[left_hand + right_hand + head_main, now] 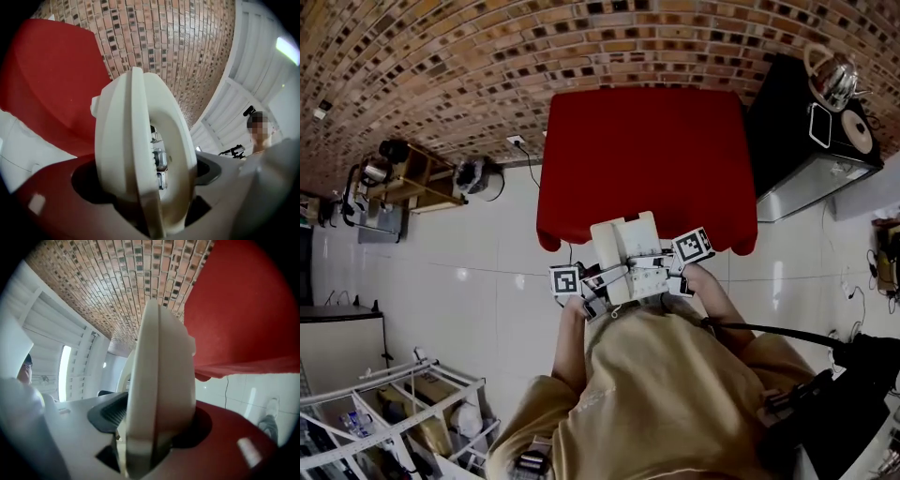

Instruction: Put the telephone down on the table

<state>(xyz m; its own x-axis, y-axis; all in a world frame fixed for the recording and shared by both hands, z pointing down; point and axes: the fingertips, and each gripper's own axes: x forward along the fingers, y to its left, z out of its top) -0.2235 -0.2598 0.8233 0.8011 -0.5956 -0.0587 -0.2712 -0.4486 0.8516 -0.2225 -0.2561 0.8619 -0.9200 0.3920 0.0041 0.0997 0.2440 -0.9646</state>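
A cream telephone (623,246) is held in the air between both grippers, close to the person's chest, just short of the near edge of the red-clothed table (647,150). My left gripper (602,281) is shut on the telephone's left side and my right gripper (670,267) on its right side. In the left gripper view the telephone (136,150) stands edge-on, filling the gap of the left gripper (145,187), with the table (42,79) beyond. The right gripper view shows the same: the telephone (159,390) clamped in the right gripper (154,427), the table (243,310) at upper right.
A black cabinet (811,141) carrying a metal kettle (834,80) stands right of the table. A wooden cart (408,173) is at the left by the brick wall, and a metal rack (394,403) at lower left. Another person (258,131) stands in the background.
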